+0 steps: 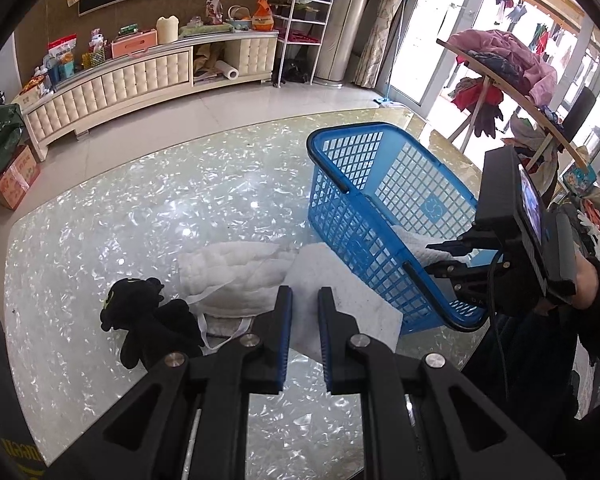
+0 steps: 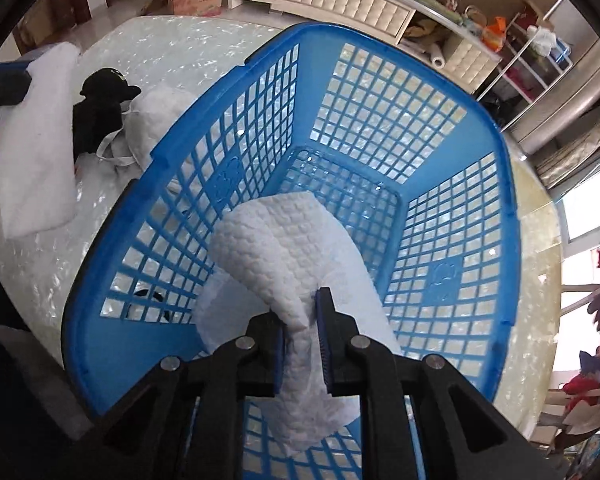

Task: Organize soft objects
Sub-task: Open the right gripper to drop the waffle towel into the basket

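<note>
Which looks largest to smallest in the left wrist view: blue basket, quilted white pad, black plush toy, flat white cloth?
1. blue basket
2. quilted white pad and flat white cloth: they look alike in size, and the left tongs hide part of the cloth, so unranked
3. black plush toy

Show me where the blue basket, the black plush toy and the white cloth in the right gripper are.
blue basket (image 1: pixel 342 178): left wrist view, near rim.
black plush toy (image 1: pixel 148 320): left wrist view, body.
white cloth (image 2: pixel 268 240): right wrist view, quilted fold inside the basket.
right gripper (image 2: pixel 300 332): right wrist view, between fingertips, gripping the cloth.
</note>
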Tool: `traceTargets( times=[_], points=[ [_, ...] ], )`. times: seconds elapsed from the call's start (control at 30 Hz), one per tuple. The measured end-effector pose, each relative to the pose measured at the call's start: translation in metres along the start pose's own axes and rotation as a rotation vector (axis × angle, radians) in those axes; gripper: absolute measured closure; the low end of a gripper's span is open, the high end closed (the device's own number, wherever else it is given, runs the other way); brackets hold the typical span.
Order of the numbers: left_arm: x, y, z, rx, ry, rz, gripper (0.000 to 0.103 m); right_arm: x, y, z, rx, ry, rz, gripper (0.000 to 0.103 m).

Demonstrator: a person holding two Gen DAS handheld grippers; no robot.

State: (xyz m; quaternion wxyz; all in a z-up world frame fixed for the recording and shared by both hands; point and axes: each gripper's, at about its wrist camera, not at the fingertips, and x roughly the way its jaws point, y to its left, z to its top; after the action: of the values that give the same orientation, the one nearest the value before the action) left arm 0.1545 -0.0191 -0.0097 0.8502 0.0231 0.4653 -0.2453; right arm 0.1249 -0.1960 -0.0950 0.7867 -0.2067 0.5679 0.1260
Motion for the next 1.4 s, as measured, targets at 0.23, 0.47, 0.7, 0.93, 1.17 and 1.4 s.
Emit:
traceTargets(
  times=[0.23,0.47,0.7,0.93,1.17,1.4],
  points=[
    [0.002,-0.003,0.001,0.006,0.005,0.000,0.092,-0.003,-0.001,0.012,0.051,0.018,0.068,0.059],
    [0.003,-0.009,0.001,0.022,0.001,-0.007,0.092,-0.013,-0.015,0.010,0.123,-0.011,0.045,0.028],
    [0.000,-0.014,0.004,0.029,-0.012,-0.015,0.092,-0.034,-0.013,-0.001,0.144,-0.057,0.105,0.008],
    [-0.014,-0.027,0.021,0.046,-0.053,-0.029,0.092,-0.060,-0.023,-0.013,0.204,-0.168,0.133,0.001],
    [-0.012,-0.050,0.037,0.053,-0.055,-0.058,0.092,-0.073,-0.042,-0.020,0.280,-0.271,0.130,0.001],
    [0.010,-0.082,0.051,0.119,-0.020,-0.070,0.092,-0.077,-0.060,-0.030,0.361,-0.346,0.032,0.001]
  ],
)
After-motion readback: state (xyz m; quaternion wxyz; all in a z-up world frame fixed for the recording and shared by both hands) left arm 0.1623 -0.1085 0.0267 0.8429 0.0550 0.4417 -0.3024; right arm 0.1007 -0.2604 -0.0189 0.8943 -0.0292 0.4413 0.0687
